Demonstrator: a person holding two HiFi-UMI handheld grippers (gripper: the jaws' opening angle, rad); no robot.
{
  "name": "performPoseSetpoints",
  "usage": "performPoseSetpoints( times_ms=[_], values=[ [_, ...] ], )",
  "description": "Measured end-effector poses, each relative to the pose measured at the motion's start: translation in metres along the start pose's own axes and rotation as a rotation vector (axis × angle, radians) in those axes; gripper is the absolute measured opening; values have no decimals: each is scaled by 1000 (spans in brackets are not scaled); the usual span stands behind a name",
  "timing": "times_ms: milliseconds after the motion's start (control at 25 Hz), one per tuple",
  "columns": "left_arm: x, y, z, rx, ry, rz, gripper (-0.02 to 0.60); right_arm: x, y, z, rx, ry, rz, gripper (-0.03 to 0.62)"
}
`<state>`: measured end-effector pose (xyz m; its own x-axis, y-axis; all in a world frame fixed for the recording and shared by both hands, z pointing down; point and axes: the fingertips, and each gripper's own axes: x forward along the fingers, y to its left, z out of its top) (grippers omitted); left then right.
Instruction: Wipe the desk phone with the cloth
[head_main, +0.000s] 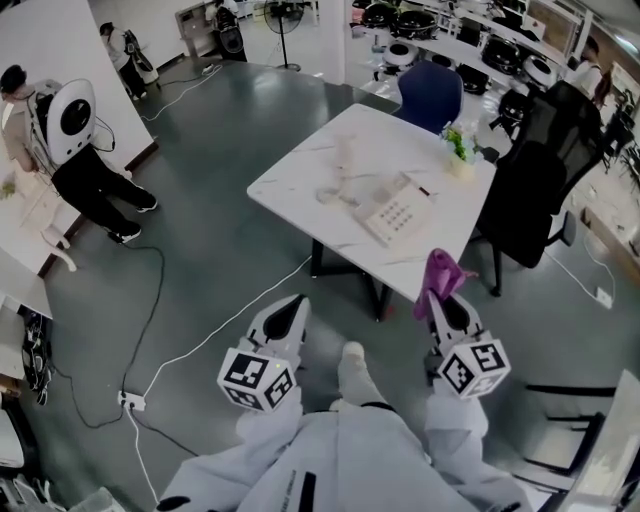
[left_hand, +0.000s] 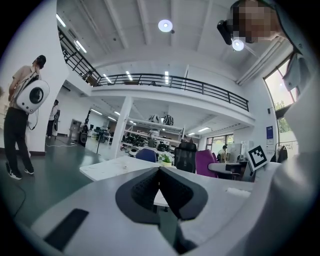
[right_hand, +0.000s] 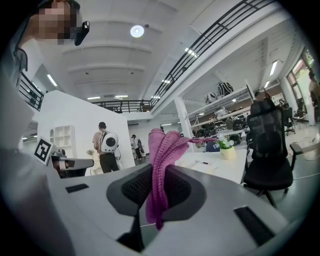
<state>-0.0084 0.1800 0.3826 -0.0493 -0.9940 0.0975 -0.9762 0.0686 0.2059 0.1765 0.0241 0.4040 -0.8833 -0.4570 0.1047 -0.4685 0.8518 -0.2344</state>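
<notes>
A white desk phone (head_main: 395, 211) lies on the white table (head_main: 300, 165), its handset toward the table's middle. My right gripper (head_main: 440, 290) is shut on a purple cloth (head_main: 440, 277), held short of the table's near edge; in the right gripper view the cloth (right_hand: 162, 165) sticks up between the jaws. My left gripper (head_main: 290, 312) hangs over the floor, left of the table, shut with nothing in it (left_hand: 159, 186). The table edge (left_hand: 112, 166) shows ahead of it.
A small potted plant (head_main: 458, 145) stands at the table's far right. A black office chair (head_main: 545, 170) is to the right, a blue chair (head_main: 432, 92) behind. White cables (head_main: 190, 350) and a power strip (head_main: 131, 401) lie on the floor. People stand at left (head_main: 75, 150).
</notes>
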Motion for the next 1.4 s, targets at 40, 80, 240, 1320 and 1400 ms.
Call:
performPoseSetpoints(
  times_ms=[40,80,240,1320,1400],
  values=[
    [6,4,0,0,1,-1,-3,6,-4,0,2,0,-2,43],
    [13,7,0,0,3,-2,-2,12,-8,0,3,0,-5,43],
    [42,26,5,0,13,-15,-3,44,-23,5,18,-4,-22,43],
    [241,93,37,15,67,-117,-3,179,-151,40,69,-20,-149,43],
    [254,94,38,16,67,-131,-3,183,-161,42,67,-20,-166,43]
  ],
)
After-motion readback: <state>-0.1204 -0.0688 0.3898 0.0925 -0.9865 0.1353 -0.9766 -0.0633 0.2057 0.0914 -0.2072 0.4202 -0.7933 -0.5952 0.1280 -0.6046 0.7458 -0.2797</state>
